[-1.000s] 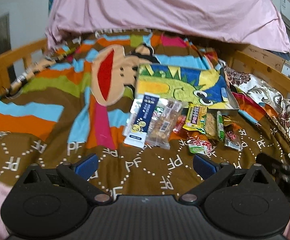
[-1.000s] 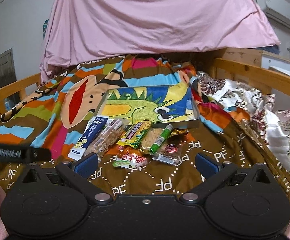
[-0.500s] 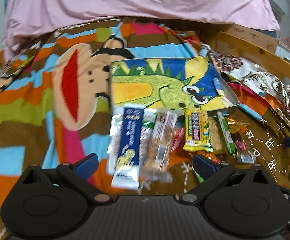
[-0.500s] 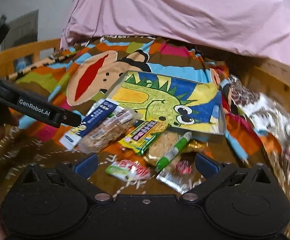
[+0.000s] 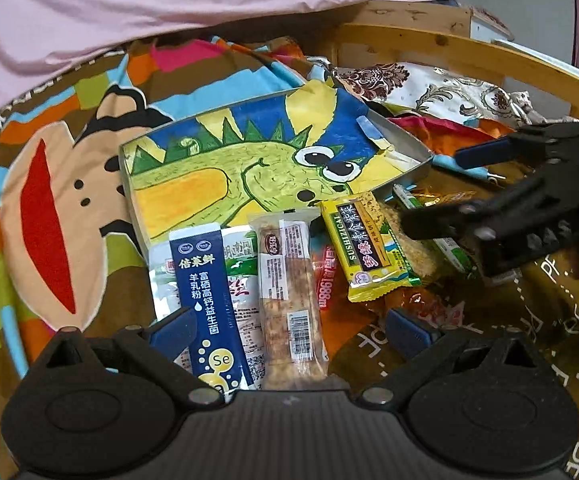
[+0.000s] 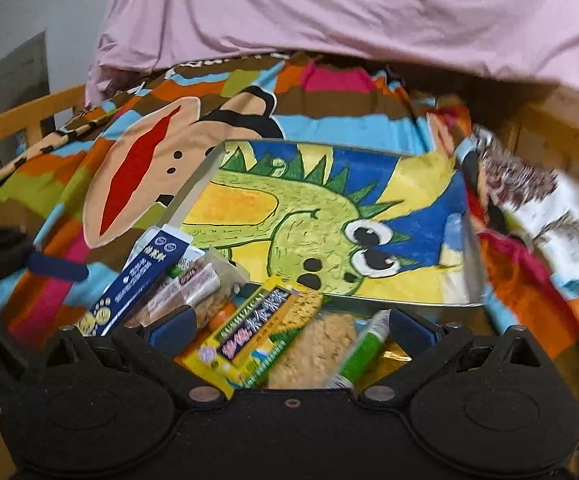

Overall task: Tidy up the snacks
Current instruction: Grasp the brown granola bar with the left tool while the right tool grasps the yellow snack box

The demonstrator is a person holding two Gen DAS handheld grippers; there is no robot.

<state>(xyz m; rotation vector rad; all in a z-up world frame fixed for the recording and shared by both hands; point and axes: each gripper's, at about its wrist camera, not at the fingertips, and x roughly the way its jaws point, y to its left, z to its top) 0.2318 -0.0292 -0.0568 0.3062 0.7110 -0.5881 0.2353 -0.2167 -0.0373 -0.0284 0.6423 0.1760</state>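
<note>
A shallow metal tray (image 5: pixel 417 142) (image 6: pixel 474 264) with a green dinosaur picture lies on the bed. In front of it sits a pile of snacks: a blue sachet (image 5: pixel 205 300) (image 6: pixel 137 280), a clear-wrapped bar (image 5: pixel 289 300) (image 6: pixel 197 288), a yellow-green pack (image 5: pixel 363 248) (image 6: pixel 249 336), a beige cracker pack (image 6: pixel 313 352) and a green tube (image 6: pixel 365 348). My left gripper (image 5: pixel 289 330) is open just above the blue sachet and the bar. My right gripper (image 6: pixel 289 326) is open over the yellow pack and cracker pack; it also shows in the left wrist view (image 5: pixel 501 208).
The colourful monkey-print blanket (image 5: pixel 49 216) covers the bed. A pink sheet (image 6: pixel 329 12) hangs behind. A wooden bed rail (image 5: pixel 449 52) runs along the right and far sides, with a floral cloth (image 5: pixel 429 88) beside the tray.
Both grippers have moved forward and down, close over the snack pile. The right gripper has come into the left wrist view at the right. Both stay open.
</note>
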